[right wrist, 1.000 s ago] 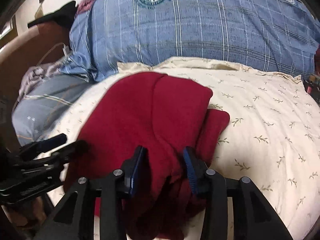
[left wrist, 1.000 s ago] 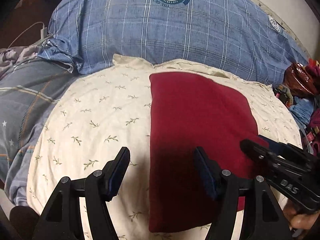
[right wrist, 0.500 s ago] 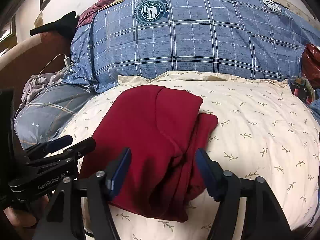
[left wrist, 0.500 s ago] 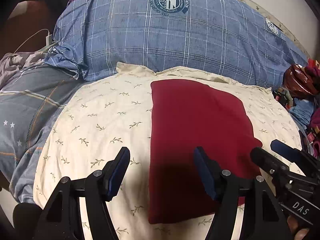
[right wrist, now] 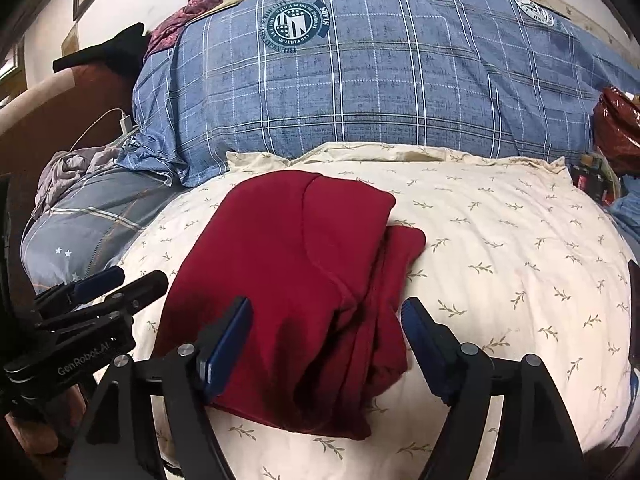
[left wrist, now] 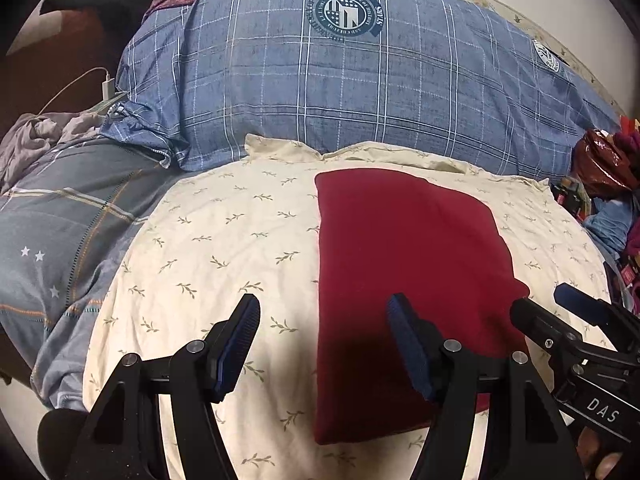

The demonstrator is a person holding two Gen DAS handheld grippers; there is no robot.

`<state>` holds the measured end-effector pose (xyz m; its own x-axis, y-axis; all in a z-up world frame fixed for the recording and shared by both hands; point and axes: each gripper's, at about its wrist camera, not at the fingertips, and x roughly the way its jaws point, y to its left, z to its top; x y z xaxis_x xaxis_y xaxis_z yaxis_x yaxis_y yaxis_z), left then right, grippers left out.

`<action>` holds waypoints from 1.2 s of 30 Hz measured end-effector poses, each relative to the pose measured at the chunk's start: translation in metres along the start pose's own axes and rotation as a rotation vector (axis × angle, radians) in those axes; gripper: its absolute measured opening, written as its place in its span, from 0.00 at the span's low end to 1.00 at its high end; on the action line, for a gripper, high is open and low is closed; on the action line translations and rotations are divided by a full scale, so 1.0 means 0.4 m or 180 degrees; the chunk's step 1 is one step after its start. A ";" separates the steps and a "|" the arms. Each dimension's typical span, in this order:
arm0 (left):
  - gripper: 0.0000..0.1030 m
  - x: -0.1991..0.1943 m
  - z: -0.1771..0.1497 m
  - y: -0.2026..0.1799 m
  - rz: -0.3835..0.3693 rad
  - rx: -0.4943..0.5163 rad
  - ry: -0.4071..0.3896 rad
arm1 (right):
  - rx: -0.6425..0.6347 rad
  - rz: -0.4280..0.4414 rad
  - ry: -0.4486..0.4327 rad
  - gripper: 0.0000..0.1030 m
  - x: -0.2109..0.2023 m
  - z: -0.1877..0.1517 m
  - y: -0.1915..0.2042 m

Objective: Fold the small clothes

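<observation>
A dark red small garment lies folded on a cream leaf-print pillow. Its left edge is straight and its right side is bunched in loose folds. My left gripper hovers open over the garment's near left edge, with nothing between its pads. My right gripper hangs above the bunched near side with its jaws opening. The cloth lies under the gap and the pads do not touch it. Each gripper also shows in the other's view: the right gripper and the left gripper.
A big blue plaid pillow lies behind the cream one. A grey-blue duvet slopes off to the left, with a white charger and cable beyond it. A shiny red bag and mixed clutter sit at the right edge.
The right gripper's jaws have spread apart and let go of the red folds. Both grippers have drawn back a little, and the garment now lies free on the pillow.
</observation>
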<state>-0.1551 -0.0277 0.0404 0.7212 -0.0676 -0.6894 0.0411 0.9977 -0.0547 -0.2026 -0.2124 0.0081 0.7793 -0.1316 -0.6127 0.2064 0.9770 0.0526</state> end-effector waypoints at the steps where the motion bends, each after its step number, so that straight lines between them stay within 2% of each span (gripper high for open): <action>1: 0.64 0.000 0.000 0.001 0.0002 0.0005 -0.0005 | 0.0001 0.0006 -0.0001 0.76 0.000 0.000 0.002; 36: 0.64 0.044 0.005 0.015 0.0001 0.0011 0.0053 | -0.0044 -0.0044 0.0156 0.76 0.047 -0.007 0.018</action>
<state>-0.1407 -0.0231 0.0294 0.7097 -0.0674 -0.7013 0.0434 0.9977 -0.0519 -0.1881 -0.2074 -0.0052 0.7465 -0.1370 -0.6511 0.2084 0.9775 0.0333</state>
